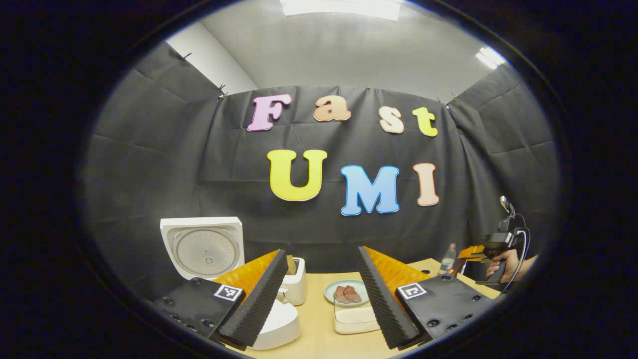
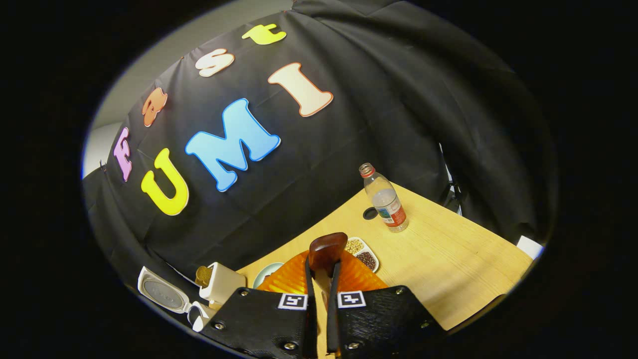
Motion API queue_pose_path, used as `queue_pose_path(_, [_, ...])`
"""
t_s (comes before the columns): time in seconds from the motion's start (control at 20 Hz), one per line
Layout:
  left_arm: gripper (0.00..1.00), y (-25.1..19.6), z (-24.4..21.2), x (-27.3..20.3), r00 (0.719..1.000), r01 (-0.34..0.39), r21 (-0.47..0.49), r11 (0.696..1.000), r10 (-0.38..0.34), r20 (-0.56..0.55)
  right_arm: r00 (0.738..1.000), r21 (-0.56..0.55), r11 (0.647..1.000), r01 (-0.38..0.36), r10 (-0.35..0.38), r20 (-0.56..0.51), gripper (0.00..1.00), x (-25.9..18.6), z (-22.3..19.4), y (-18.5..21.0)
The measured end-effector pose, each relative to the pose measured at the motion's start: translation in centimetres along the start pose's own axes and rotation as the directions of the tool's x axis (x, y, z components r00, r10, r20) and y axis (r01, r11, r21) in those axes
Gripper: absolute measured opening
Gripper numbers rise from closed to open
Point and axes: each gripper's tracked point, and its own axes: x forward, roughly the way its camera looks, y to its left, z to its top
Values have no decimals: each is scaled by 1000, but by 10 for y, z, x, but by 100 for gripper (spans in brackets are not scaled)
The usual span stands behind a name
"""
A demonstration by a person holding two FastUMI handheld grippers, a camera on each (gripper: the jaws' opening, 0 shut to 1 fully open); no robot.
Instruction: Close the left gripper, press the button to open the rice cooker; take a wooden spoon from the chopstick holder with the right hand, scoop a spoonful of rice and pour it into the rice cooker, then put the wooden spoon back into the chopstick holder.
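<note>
Right tongs (image 2: 320,279) are clamping narrow on the wooden spoon (image 2: 326,252), its bowl sticking up past the fingertips, hanging above the desk (image 2: 448,259). Left tongs (image 1: 321,294) are gaping wide, gripping nothing, hovering over the desk front. Rice cooker (image 1: 276,326) is sitting at desk left with its lid (image 1: 203,247) standing open. Chopstick holder (image 1: 295,281) is standing just behind the cooker; plate (image 1: 349,291) and white box (image 1: 355,319) are lying between the left fingers. Water bottle (image 2: 386,199) is standing far right, divided bean dish (image 2: 363,253) nearer
</note>
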Motion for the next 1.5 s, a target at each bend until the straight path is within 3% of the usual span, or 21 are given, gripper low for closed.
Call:
queue_pose_path(0.55, [97,24,-3,-21,995,-85,27,996,86,-47,991,-76,991,114,-119,-57,7,42,-40,-24])
queue_pose_path(0.75, [96,19,-5,-18,996,-70,22,997,71,-56,988,-131,981,146,-152,-32,12,35,-43,-33])
queue_pose_path(0.85, [97,10,-8,-12,998,-41,5,999,41,-58,973,-210,952,224,-229,-1,23,23,-37,-56])
queue_pose_path(0.9, [98,6,-8,-9,998,-28,2,1000,28,-57,965,-246,935,256,-261,12,34,17,-35,-66])
queue_pose_path(1.0, [97,-5,-7,-3,999,6,-4,1000,-6,-52,956,-304,909,284,-292,19,68,-3,-31,-75])
queue_pose_path(1.05, [96,-12,-6,0,999,24,-4,1000,-25,-47,953,-325,899,294,-303,22,69,-11,-31,-80])
queue_pose_path(1.2, [96,-28,-2,8,997,78,5,997,-78,-29,968,-353,902,250,-245,60,75,-45,-20,-62])
queue_pose_path(1.35, [97,-41,2,17,993,120,2,993,-120,-12,965,-412,873,261,-225,135,76,-79,7,-38])
queue_pose_path(1.4, [97,-43,6,20,992,129,0,992,-129,-4,967,-427,870,247,-197,160,87,-86,18,-25])
queue_pose_path(1.5, [97,-43,7,23,991,133,-1,991,-133,5,963,-461,854,241,-151,224,100,-112,42,-4])
